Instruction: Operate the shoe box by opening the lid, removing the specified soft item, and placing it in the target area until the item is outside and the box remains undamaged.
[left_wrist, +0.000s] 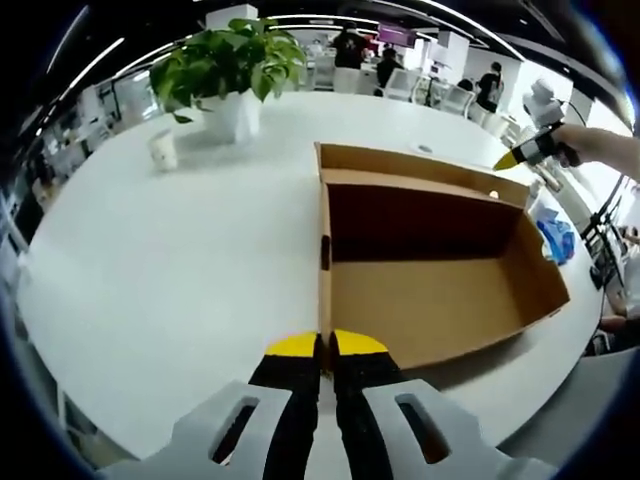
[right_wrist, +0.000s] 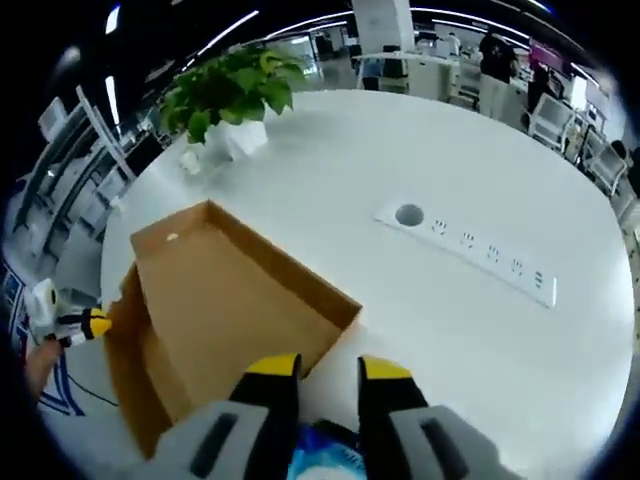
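One open brown cardboard shoe box (left_wrist: 430, 270) sits on the round white table (left_wrist: 180, 260), its lid flap standing up at the 12 o'clock side in the left gripper view, plain smooth card inside and out, the floor of the box bare. The left gripper (left_wrist: 327, 345), black jaws with yellow tips, is pressed together right on the near edge of the box wall at 6 o'clock, the thin card caught between the tips. Over at 2 o'clock the right gripper (left_wrist: 520, 155) shows in a person's hand (left_wrist: 600, 145), well apart from the box.

In the right gripper view, the same box (right_wrist: 215, 300) lies at 8 o'clock, rectangular, edges crisp. The right gripper (right_wrist: 328, 370) has its two yellow-tipped jaws a small way apart, and between them at 6 o'clock sits one soft blue and white item (right_wrist: 325, 455), crinkly looking; whether the tips press it I cannot tell. That soft item lies outside the box, just beside its near corner. The left gripper (right_wrist: 90, 322) peeks in at 9 o'clock by the box wall.

One leafy green potted plant (right_wrist: 225, 90) in a white pot stands at 11 o'clock. One white paper cup (left_wrist: 163, 150) stands near it. One long white power strip (right_wrist: 470, 250) is set flush in the table at 2 o'clock, a round grey grommet at its end.
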